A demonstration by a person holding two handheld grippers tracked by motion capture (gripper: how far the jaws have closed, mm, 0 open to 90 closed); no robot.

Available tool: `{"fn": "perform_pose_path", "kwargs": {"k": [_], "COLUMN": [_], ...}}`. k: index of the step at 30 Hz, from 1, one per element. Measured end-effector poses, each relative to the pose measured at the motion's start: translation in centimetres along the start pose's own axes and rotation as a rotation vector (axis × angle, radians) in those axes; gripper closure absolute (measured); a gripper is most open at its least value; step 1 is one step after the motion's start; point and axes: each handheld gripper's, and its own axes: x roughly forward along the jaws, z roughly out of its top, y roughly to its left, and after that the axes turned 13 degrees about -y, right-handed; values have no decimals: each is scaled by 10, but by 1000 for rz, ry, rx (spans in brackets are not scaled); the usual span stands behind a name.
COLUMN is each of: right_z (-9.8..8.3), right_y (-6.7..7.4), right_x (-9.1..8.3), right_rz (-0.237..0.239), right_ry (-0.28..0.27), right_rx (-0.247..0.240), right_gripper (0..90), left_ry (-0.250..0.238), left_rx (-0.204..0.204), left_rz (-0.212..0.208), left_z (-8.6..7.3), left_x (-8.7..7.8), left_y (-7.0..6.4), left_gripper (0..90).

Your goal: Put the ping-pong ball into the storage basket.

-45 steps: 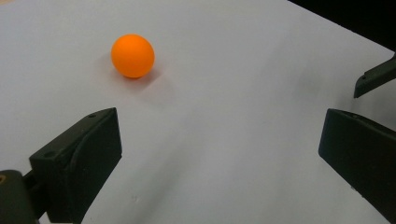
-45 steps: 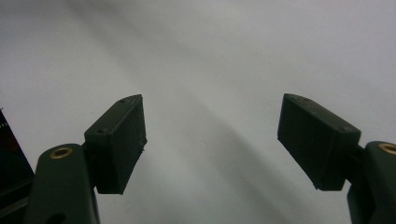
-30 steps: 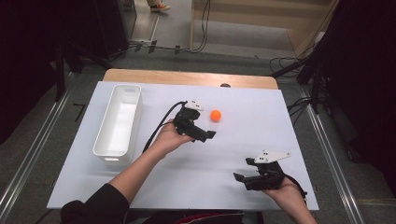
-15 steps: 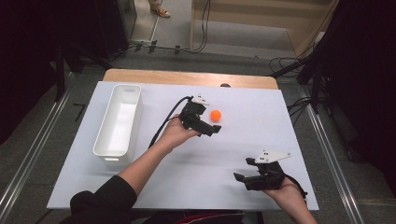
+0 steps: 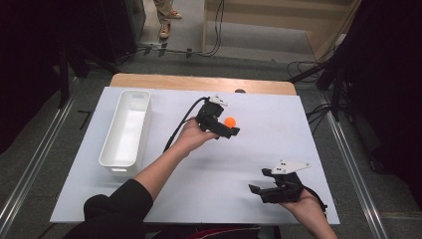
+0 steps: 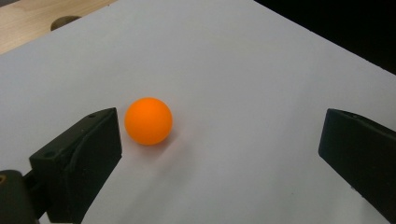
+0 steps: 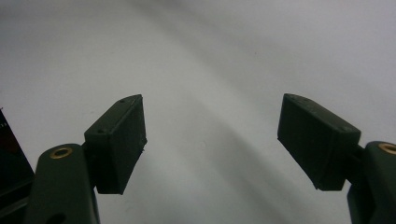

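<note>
A small orange ball (image 5: 230, 121) rests on the white table sheet (image 5: 259, 144), right of centre and towards the back. My left gripper (image 5: 228, 127) is open around it. In the left gripper view the ball (image 6: 148, 121) lies on the sheet between the jaws, close to the left jaw and apart from it, and the left gripper (image 6: 219, 135) holds nothing. My right gripper (image 5: 259, 181) sits low near the front right of the table, pointing left. It is open, and the right gripper (image 7: 210, 135) has bare sheet between its jaws.
A long white bin (image 5: 125, 132) stands lengthwise on the left side of the sheet, with nothing visible inside it. A wooden table edge (image 5: 199, 82) runs along the back. Dark floor, cables and metal rails surround the table.
My left gripper has moved forward and to the right, up to the orange ball, which now lies between its jaws. The right gripper has stayed in place.
</note>
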Motion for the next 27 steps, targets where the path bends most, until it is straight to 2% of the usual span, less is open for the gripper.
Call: {"fn": "perform_pose_path", "kwargs": {"k": [6, 9, 25, 27], "right_z": [0, 0, 0, 0], "right_y": [1, 1, 0, -1], "right_x": [0, 0, 0, 0], "right_rz": [1, 2, 3, 2], "right_ry": [3, 0, -2, -3], "right_rx": [5, 4, -5, -4], "right_gripper": [220, 220, 220, 220], "left_ry": [10, 14, 21, 2], "left_rx": [14, 3, 2, -4], "left_rz": [4, 0, 29, 35], "left_z": [3, 5, 12, 13], "left_x": [8, 12, 30, 32], "left_y": [1, 2, 12, 14], "left_gripper": [0, 0, 5, 5]}}
